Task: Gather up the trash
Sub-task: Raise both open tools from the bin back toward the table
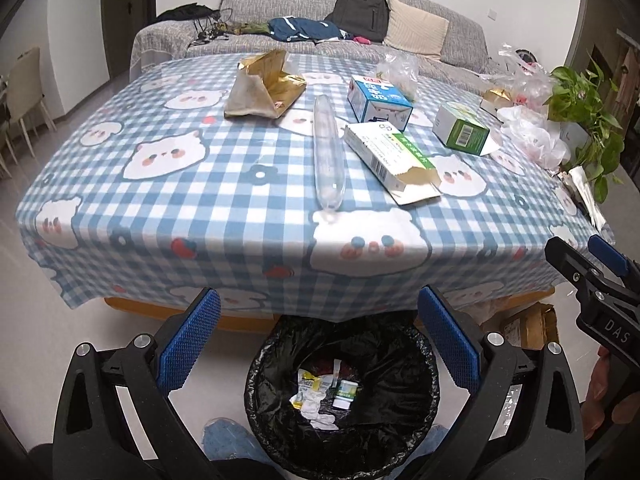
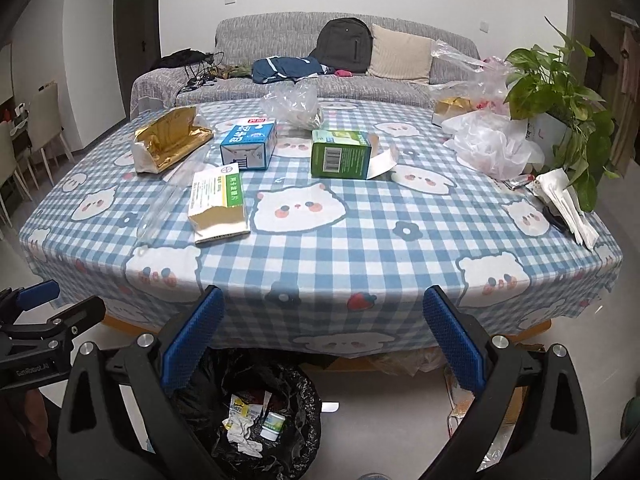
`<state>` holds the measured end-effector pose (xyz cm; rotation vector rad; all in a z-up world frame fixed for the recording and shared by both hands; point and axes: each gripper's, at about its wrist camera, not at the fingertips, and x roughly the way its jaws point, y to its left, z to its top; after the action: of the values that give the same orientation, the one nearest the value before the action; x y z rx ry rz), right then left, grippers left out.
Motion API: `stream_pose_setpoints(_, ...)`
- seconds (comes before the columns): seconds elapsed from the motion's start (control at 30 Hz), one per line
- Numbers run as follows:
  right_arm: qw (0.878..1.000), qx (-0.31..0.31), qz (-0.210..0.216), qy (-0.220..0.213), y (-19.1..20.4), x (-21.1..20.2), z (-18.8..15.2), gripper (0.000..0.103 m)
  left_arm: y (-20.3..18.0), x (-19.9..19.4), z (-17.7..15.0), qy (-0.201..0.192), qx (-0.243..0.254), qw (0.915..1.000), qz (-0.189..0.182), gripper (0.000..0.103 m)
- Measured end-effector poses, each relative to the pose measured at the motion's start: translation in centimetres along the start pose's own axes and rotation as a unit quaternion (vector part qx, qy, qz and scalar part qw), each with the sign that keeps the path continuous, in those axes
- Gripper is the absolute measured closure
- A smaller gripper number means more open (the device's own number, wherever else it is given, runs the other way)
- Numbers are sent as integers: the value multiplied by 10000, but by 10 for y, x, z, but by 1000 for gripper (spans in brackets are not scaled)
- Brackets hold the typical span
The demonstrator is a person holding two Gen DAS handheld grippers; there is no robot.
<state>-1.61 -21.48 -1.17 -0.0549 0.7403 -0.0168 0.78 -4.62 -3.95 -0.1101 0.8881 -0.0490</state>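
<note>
Sitting on the floor at the near edge of the counter (image 1: 120,216): trash bin (image 1: 408,436) with black liner, partly under the tablecloth overhang. Already holds crumpled wrappers (image 1: 310,398) and a small white-green box (image 1: 345,394).

Still on the checked bear-print tablecloth:
- clear plastic tube (image 1: 329,152), lying near-to-far, near end close to the counter edge
- white-green carton (image 1: 386,152) with torn gold flap, just right of the tube
- blue-white carton (image 1: 378,98), farther back, touching or nearly touching the white-green one
- green box (image 1: 462,128) with barcode, flap open, right of those
- gold foil bag (image 1: 264,84), crumpled, far left
- clear plastic bag (image 2: 294,106), far centre
- heap of plastic bags (image 2: 492,148) at the right by a potted plant (image 2: 560,92); folded white papers (image 2: 568,204) near the right edge

Left gripper (image 1: 318,344): open wide, nothing between the blue pads, hanging directly over the bin.
Right gripper (image 2: 320,338): also open wide and empty, over the near counter edge, bin below and left of it.

Grey sofa (image 2: 280,32) behind the counter with backpack (image 2: 346,46), cushion and clothes on it.
</note>
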Motion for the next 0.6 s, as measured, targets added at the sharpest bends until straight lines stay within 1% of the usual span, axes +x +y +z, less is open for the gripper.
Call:
stream_pose_setpoints(0.2, 10000, 53, -10, -34, -10, 18, 34, 8, -13, 11, 31, 10, 120, 9999, -32, 6)
stream_pose_setpoints(0.37, 9997, 220, -25, 54, -23, 45, 58, 8, -28, 25, 57, 0, 309, 9995, -55, 6)
stream_pose_setpoints(0.6, 9995, 232, -144, 159, -35, 89, 94, 8, -43, 57, 95, 151, 416, 9988, -192, 6)
